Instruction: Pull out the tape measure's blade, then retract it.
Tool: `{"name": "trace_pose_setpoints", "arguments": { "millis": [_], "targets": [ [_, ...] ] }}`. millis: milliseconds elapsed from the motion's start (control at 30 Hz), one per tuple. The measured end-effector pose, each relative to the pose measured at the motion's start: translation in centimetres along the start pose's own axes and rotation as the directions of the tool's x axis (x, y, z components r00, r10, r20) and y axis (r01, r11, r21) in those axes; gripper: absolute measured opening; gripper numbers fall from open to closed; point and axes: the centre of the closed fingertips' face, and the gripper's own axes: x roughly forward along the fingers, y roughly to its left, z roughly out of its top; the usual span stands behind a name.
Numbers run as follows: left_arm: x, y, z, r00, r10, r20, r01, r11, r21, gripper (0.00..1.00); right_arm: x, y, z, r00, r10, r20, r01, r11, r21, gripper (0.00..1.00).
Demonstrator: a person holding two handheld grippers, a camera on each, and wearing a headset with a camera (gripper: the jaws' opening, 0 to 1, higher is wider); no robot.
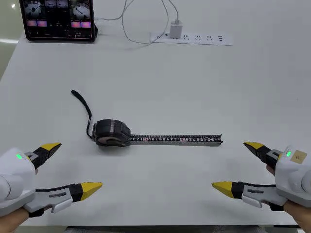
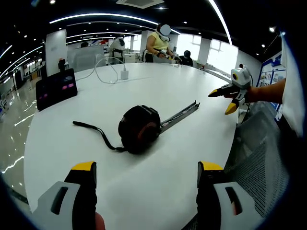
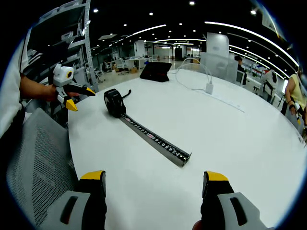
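Note:
A black tape measure [image 1: 111, 132] lies on the white table [image 1: 194, 87], its blade [image 1: 176, 139] drawn out to the right and its black wrist strap [image 1: 82, 104] trailing to the back left. The same case [image 2: 139, 128] and blade [image 2: 180, 115] sit ahead of my left gripper [image 2: 144, 173], which is open and holds nothing. My right gripper [image 3: 155, 182] is open too, short of the blade's end hook [image 3: 183, 157]. In the head view the left gripper [image 1: 74, 167] is at the near left and the right gripper [image 1: 239, 167] at the near right, both apart from the tape.
A tablet [image 1: 58, 19] stands at the back left. A white power strip [image 1: 194, 37] with a charger and cable lies at the back. A grey mesh chair [image 3: 38, 163] sits by the table's near edge. People stand at far tables.

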Motion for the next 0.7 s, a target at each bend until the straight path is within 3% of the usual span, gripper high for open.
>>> {"name": "trace_pose_setpoints", "arguments": {
  "millis": [700],
  "targets": [
    [0.17, 0.03, 0.29, 0.9999, 0.003, 0.01, -0.003, 1.0, -0.014, 0.84, -0.03, 0.28, 0.04, 1.0, 0.002, 0.005, -0.002, 1.0, -0.002, 0.81]
  ]
}}
